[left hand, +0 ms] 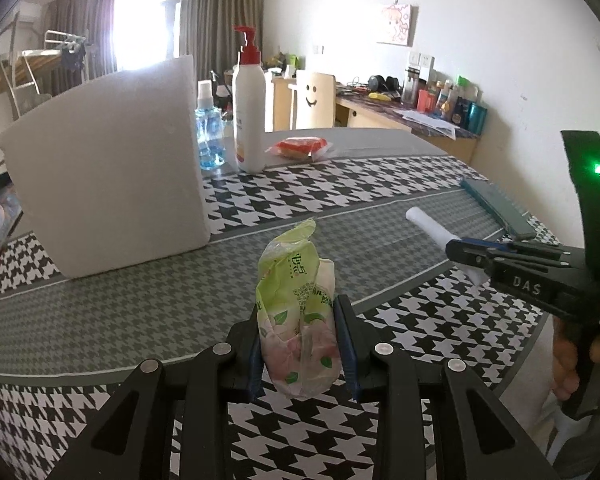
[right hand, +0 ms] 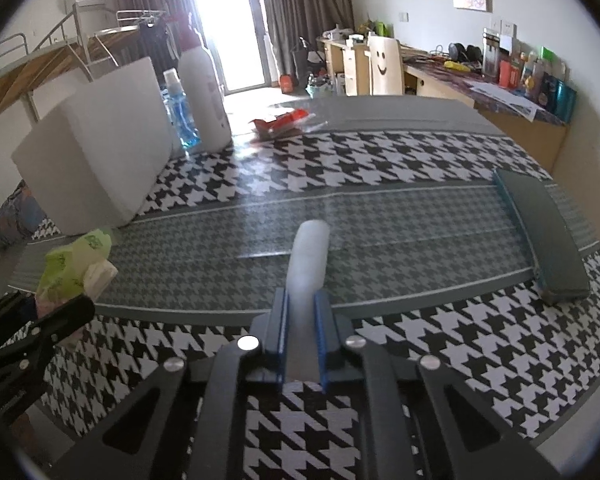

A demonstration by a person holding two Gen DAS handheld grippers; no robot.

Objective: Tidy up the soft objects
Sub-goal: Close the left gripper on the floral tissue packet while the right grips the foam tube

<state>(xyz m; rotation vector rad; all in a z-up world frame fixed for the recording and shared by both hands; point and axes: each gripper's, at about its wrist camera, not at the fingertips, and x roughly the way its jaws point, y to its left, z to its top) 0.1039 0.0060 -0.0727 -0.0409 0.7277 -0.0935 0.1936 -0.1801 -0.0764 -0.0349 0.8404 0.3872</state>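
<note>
My left gripper [left hand: 302, 344] is shut on a green and pink tissue pack [left hand: 298, 312] and holds it above the houndstooth table [left hand: 140, 312]. The pack also shows at the left of the right wrist view [right hand: 74, 268]. My right gripper [right hand: 302, 340] is shut on a white soft tube [right hand: 308, 264] that sticks forward over the table. In the left wrist view the right gripper [left hand: 470, 258] shows at the right with the tube [left hand: 426, 224] in it. A large white foam block [left hand: 108, 176] stands at the back left.
A white pump bottle [left hand: 250, 96] and a blue spray bottle [left hand: 208, 132] stand behind the foam block. A red packet [left hand: 300, 148] lies at the table's far side. A dark green flat case [right hand: 548, 232] lies at the right. A cluttered desk [left hand: 420, 112] stands along the wall.
</note>
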